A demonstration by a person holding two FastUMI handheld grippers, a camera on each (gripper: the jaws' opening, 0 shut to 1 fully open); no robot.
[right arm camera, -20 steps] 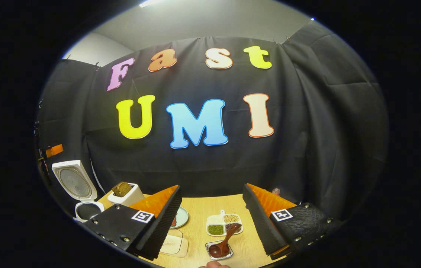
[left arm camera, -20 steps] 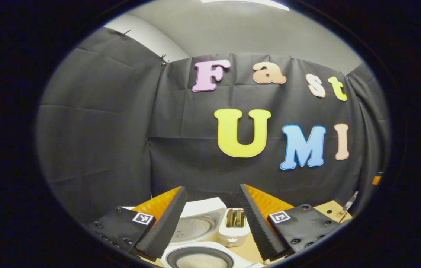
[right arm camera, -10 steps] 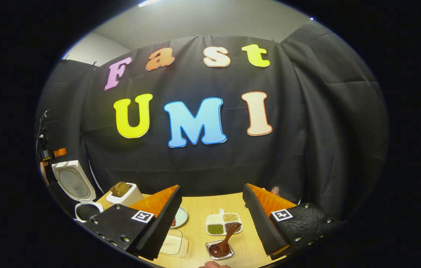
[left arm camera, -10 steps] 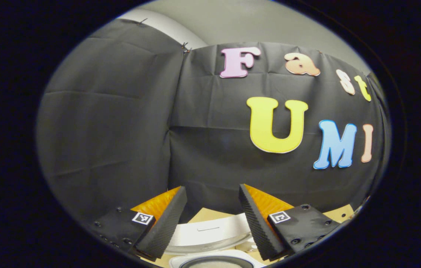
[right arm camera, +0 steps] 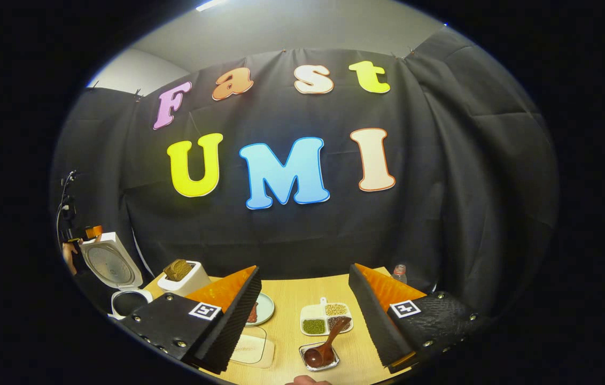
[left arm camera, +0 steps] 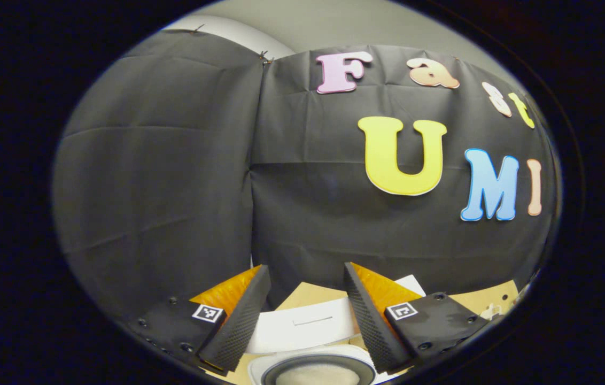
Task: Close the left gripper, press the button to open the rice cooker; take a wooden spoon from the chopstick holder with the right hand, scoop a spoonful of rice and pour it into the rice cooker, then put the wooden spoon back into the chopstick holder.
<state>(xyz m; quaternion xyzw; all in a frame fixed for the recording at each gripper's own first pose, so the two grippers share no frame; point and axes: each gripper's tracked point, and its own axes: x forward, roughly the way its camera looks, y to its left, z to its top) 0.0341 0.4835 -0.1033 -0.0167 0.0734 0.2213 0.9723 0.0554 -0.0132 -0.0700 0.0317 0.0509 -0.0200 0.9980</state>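
Observation:
In the left gripper view my left gripper (left arm camera: 305,270) is open above the white rice cooker (left arm camera: 313,363). Its raised lid (left arm camera: 302,326) shows between the fingers, and the round pot opening (left arm camera: 316,374) lies just below them. In the right gripper view my right gripper (right arm camera: 304,269) hangs open and empty over the wooden table (right arm camera: 292,305). A dark wooden spoon (right arm camera: 328,345) rests with its bowl in a small metal tray (right arm camera: 310,362), handle leaning up to the right. The rice cooker (right arm camera: 121,299) stands at far left with its lid (right arm camera: 110,263) up; the other gripper (right arm camera: 80,238) is behind it.
A white toaster with bread (right arm camera: 182,275) stands beside the cooker. A small plate (right arm camera: 265,309), a divided dish of beans (right arm camera: 326,319) and a clear flat tray (right arm camera: 253,348) lie on the table. A small bottle (right arm camera: 398,272) sits at the back right. A hand (right arm camera: 308,380) shows at the bottom edge.
The left gripper has swung left and moved closer over the cooker; the toaster has left its view. The right gripper has barely shifted. Both stay open.

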